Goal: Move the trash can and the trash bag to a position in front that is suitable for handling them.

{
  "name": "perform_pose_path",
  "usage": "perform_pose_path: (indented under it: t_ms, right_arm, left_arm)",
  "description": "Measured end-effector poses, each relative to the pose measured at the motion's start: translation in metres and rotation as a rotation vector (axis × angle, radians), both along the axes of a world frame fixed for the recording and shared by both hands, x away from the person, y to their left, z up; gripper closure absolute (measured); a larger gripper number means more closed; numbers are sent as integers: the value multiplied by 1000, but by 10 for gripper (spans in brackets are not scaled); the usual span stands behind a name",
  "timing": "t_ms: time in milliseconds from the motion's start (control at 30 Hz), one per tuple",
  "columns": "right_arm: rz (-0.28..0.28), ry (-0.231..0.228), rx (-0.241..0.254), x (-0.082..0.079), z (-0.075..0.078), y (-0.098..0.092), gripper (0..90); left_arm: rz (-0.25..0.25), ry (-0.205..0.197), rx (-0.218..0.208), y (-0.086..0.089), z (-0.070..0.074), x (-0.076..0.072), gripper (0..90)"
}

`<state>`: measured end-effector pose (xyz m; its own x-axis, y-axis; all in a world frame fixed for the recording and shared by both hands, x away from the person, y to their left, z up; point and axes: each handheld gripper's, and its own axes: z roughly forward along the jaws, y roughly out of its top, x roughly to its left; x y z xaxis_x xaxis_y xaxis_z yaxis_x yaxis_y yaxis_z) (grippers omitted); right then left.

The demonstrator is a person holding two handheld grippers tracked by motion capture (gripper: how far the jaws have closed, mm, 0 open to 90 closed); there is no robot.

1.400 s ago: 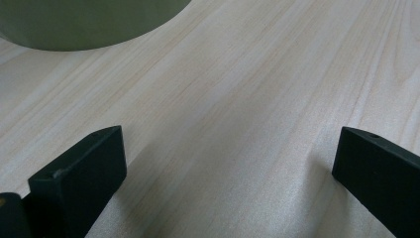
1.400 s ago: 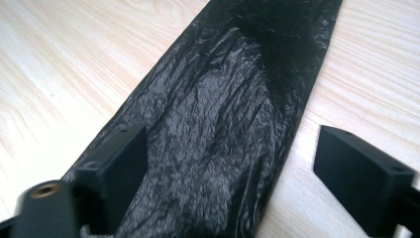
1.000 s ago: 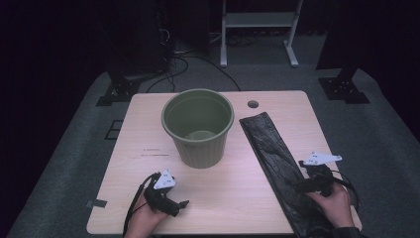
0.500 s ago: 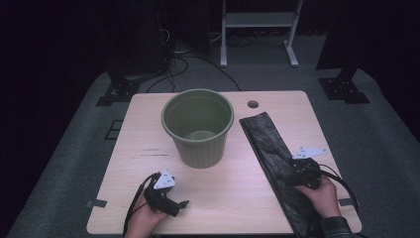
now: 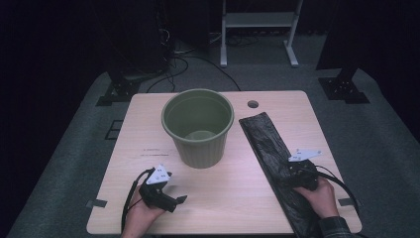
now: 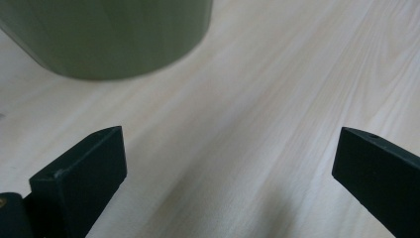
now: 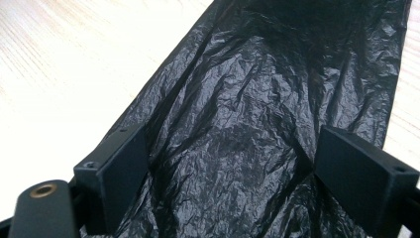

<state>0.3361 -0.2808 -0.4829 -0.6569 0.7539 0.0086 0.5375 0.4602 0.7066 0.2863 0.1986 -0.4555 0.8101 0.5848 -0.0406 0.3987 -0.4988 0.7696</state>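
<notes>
The right gripper (image 5: 297,168) is hovering low over the near half of a long black plastic bag (image 5: 270,148), which is lying flat along the right side of the wooden tabletop (image 5: 237,198). In the right gripper view its fingers (image 7: 124,163) are standing wide apart, one at each edge of the crinkled bag (image 7: 247,124), with the plastic spreading between them and nothing pinched. The person's right hand (image 5: 319,196) is grasping that gripper from the near edge. The left gripper (image 5: 168,193) is sitting at the near left of the tabletop, well apart from the bag, and its fingers (image 6: 79,173) are also spread open over bare wood. A green ribbed bucket (image 5: 198,126) is standing upright mid-table, just left of the bag's far end, and its lower wall (image 6: 109,34) is showing ahead of the left gripper.
</notes>
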Motion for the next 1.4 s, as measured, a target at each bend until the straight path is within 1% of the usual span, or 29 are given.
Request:
perform_pose_path:
  t_ms: [100,167,267,433,500,633,933,1133,1233,1400]
  right_arm:
    - [1,-2,1,0,0,0,123]
    - [1,-3,2,0,0,0,122]
    - [2,-3,4,0,0,0,121]
    - [3,-6,6,0,-1,0,118]
    - [3,-8,7,0,-1,0,117]
    - [5,-11,8,0,-1,1,117]
    - [5,-12,10,0,-2,1,117]
    - [4,-13,11,0,-2,1,117]
    - [2,-14,13,0,-2,1,116]
    - [2,-14,13,0,-2,1,116]
  left_arm:
    - [2,6,-51,4,14,1,0]
    - [4,-9,-53,6,24,1,0]
    - [9,2,-66,7,35,3,0]
    - [-3,-5,-77,7,55,6,0]
    - [-7,-6,-83,6,61,8,0]
    - [-4,-13,-79,8,73,14,0]
    - [4,-26,-90,12,103,28,0]
    - [3,-33,-127,17,124,39,0]
    - [6,-36,-123,18,133,46,0]
    - [13,-45,-120,20,146,56,0]
